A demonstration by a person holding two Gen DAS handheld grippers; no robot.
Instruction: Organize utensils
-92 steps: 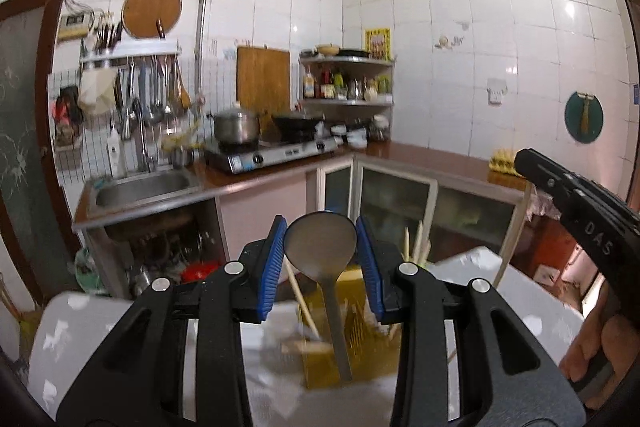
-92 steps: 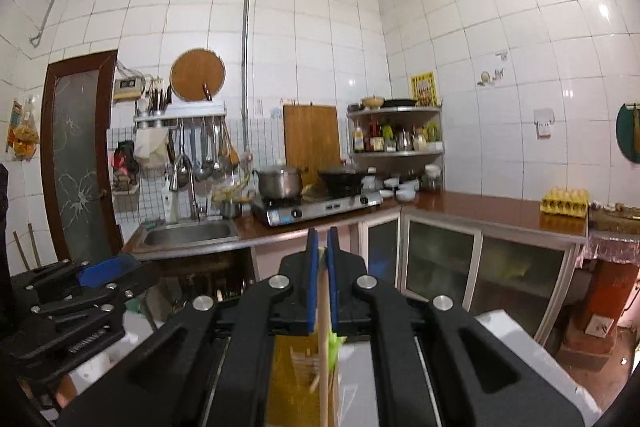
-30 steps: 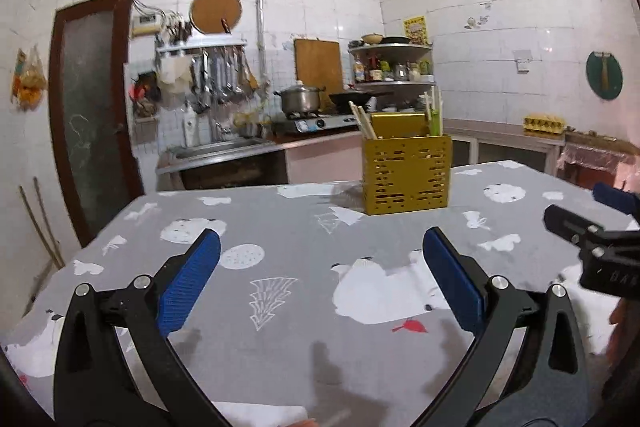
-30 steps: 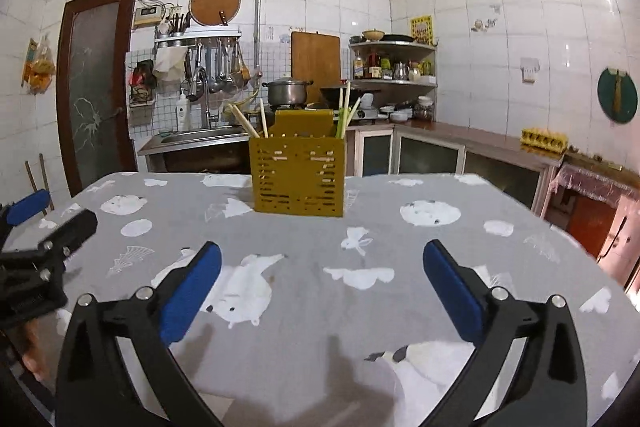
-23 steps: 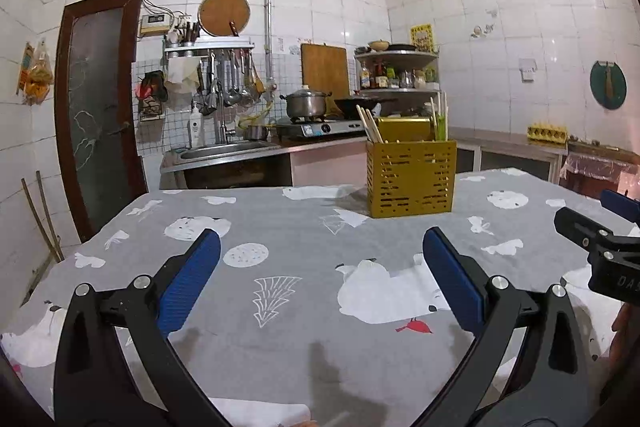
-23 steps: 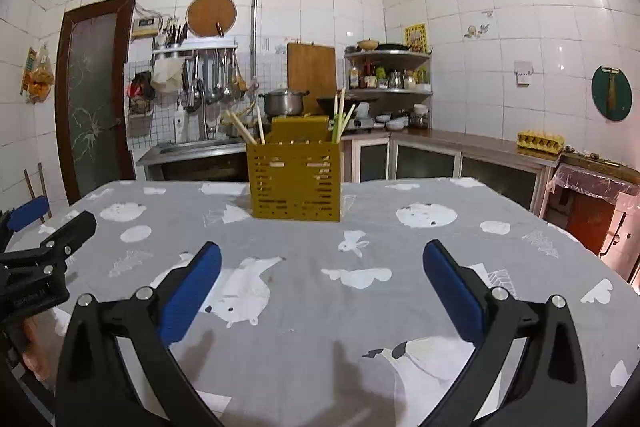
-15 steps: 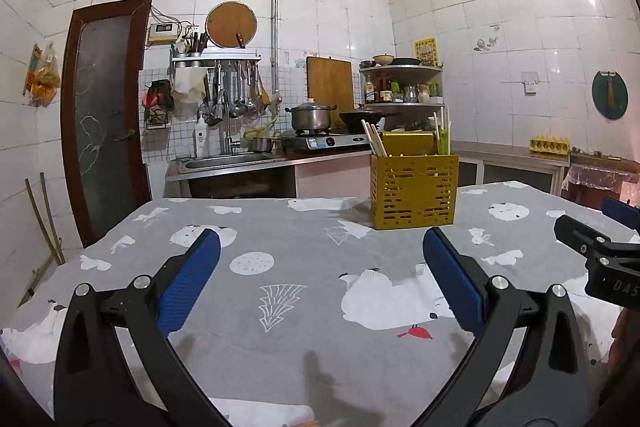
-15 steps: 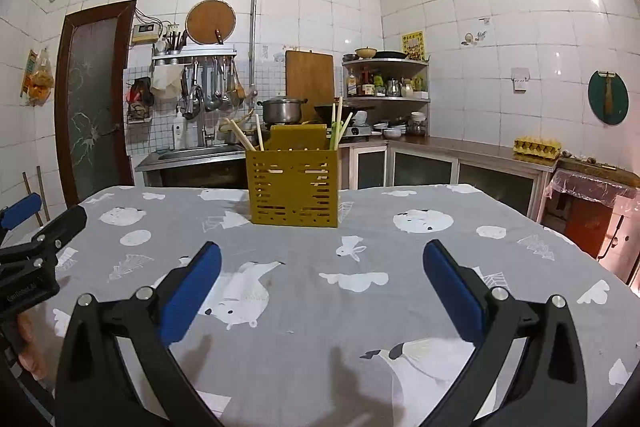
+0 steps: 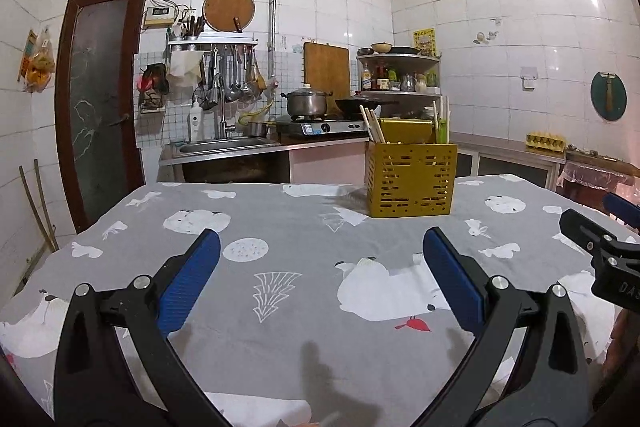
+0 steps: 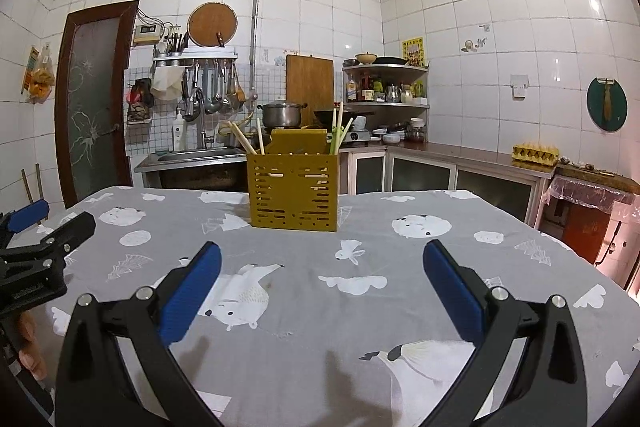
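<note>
White-tiled kitchen behind, sink and stove along the far wall; in front, a surface (image 10: 420,307) under a grey cloth printed with white animals. Standing upright toward the far middle of it, the yellow slotted utensil holder (image 10: 294,191), with pale chopsticks (image 10: 242,139) leaning out on one side and green-tipped ones (image 10: 336,137) on the other. Seen from the left wrist, the same holder (image 9: 412,181) sits right of centre, well apart from both tools.

No loose utensil visible anywhere on the cloth, so the sorting looks finished or nearly so; likely the step in hand is the retreat to rest.

Left gripper (image 9: 320,275) spread wide and empty, low over the near edge. Right gripper (image 10: 322,277) likewise spread wide, nothing between the blue pads (image 10: 192,285). Each tool's tip visible at the edge of the other's view, side by side and apart.

To finish well: keep both tools low, level and clear of the holder, since a knock against the leaning sticks could tip it or scatter them. Keep the cloth from snagging under a fingertip. Worth a check of the near edge, hidden below both cameras, for any stray piece before stopping.
</note>
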